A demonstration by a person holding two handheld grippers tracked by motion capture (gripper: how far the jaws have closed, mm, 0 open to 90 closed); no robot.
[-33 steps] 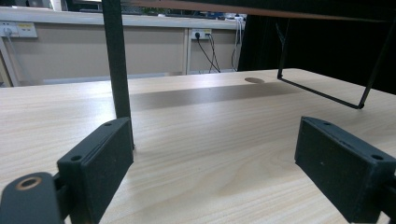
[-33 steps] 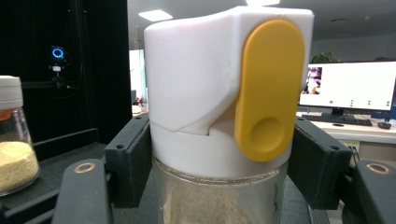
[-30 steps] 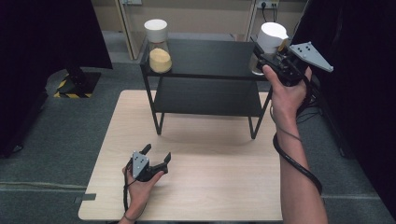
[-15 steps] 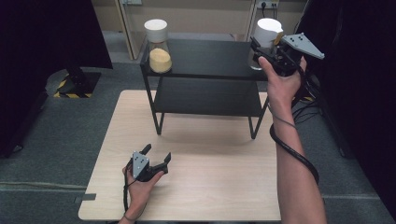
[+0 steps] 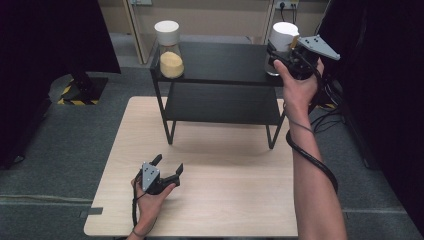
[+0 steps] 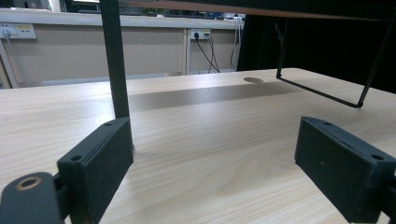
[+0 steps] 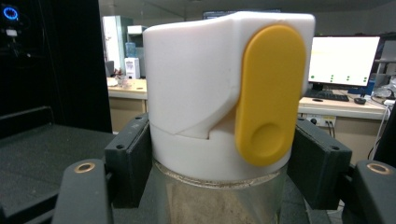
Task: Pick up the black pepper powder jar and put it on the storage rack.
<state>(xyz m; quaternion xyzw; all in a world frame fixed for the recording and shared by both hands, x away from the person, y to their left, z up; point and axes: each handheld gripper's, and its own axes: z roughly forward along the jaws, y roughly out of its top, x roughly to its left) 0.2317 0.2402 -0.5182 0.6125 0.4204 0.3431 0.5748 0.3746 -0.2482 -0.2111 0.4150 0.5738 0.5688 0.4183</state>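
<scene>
A glass jar [image 5: 283, 36] with a white lid and a yellow flip tab stands at the right end of the black rack's top shelf [image 5: 225, 60]. My right gripper [image 5: 276, 54] is shut on it, and in the right gripper view the pads press both sides of the lid's [image 7: 205, 84] lower rim, right gripper [image 7: 219, 163]. I cannot tell whether the jar's base rests on the shelf. My left gripper [image 5: 169, 167] rests on the wooden table [image 5: 235, 200] near its front left and is open with nothing between the jaws, left gripper [image 6: 215, 158].
A second white-lidded jar [image 5: 170, 47], part full of yellow grains, stands at the left end of the top shelf. The rack's lower shelf [image 5: 225, 102] is bare. A rack leg [image 6: 114, 60] rises just beyond my left gripper. Dark curtains flank the table.
My right gripper has carried the jar a little to the left and up, further over the top shelf. The left gripper has stayed where it was.
</scene>
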